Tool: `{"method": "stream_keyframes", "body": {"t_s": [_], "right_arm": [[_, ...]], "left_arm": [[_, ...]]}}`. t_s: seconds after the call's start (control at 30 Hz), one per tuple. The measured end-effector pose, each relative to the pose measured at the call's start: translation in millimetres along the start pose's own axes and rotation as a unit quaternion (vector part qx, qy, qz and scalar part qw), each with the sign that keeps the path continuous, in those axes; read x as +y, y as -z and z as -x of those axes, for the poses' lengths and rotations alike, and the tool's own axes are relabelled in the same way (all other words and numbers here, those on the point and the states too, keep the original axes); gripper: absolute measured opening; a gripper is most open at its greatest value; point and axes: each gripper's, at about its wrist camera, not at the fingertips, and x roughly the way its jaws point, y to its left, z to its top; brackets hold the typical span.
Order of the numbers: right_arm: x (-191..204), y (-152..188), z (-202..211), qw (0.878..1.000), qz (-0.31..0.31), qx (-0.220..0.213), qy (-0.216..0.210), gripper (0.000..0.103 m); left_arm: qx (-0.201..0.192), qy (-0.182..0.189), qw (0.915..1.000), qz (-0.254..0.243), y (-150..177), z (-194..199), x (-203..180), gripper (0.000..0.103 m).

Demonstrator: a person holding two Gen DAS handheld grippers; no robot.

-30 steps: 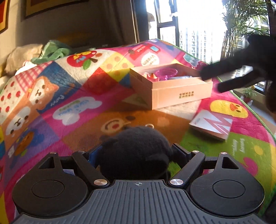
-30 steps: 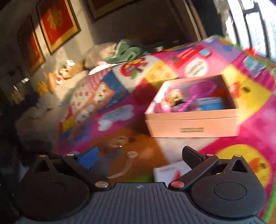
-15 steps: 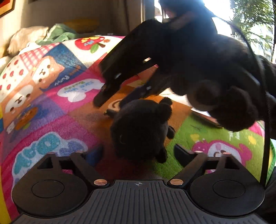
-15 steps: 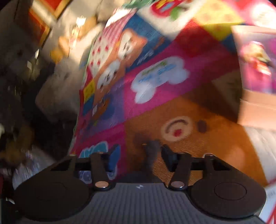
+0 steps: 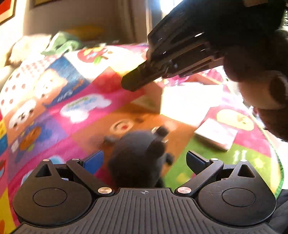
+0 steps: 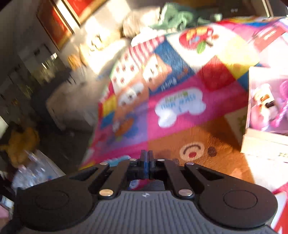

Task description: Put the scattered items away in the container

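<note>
A black plush toy lies on the colourful play mat between the open fingers of my left gripper, which do not touch it. My right gripper is shut with nothing between its fingers; it also shows in the left wrist view, held above the mat beyond the plush. The pink cardboard box with pink toys inside stands at the right; in the left wrist view it is washed out by sun. A flat white booklet lies on the mat right of the plush.
A green cloth and cushions lie at the mat's far edge. Framed red pictures hang on the wall. The mat's left edge drops to a dark floor with clutter. The view is motion blurred.
My left gripper let go of the plush and opened wide. My right gripper swung left over the plush, shut its fingers and lifted away empty.
</note>
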Motion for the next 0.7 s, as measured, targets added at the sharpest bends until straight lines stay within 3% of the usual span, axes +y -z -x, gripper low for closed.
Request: {"method": "stream_keyframes", "body": {"t_s": [0.13, 0.27, 0.47, 0.63, 0.7], "right_arm": [[-5.2, 8.5, 34.3, 1.000, 0.001, -0.023, -0.006, 0.000], [-11.9, 5.9, 31.9, 1.000, -0.009, -0.007, 0.012, 0.002], [-25.9, -2.5, -16.1, 0.998, -0.037, 0.052, 0.024, 0.014], [-20.0, -4.0, -60.9, 0.993, -0.010, 0.102, 0.057, 0.026], [-17.3, -3.2, -78.0, 0.990, 0.000, 0.121, 0.071, 0.040]], "left_arm": [[-0.008, 0.014, 0.9996, -0.022, -10.0, -1.2, -16.5, 0.101], [-0.006, 0.012, 0.9992, -0.038, -12.7, -0.6, -24.5, 0.101], [-0.005, -0.025, 0.9988, -0.042, 0.3, 7.3, -10.5, 0.102], [-0.001, -0.009, 0.9995, 0.032, 9.2, 15.9, 29.6, 0.102], [-0.002, -0.010, 0.9991, 0.041, 9.0, 18.9, 40.4, 0.103]]}}
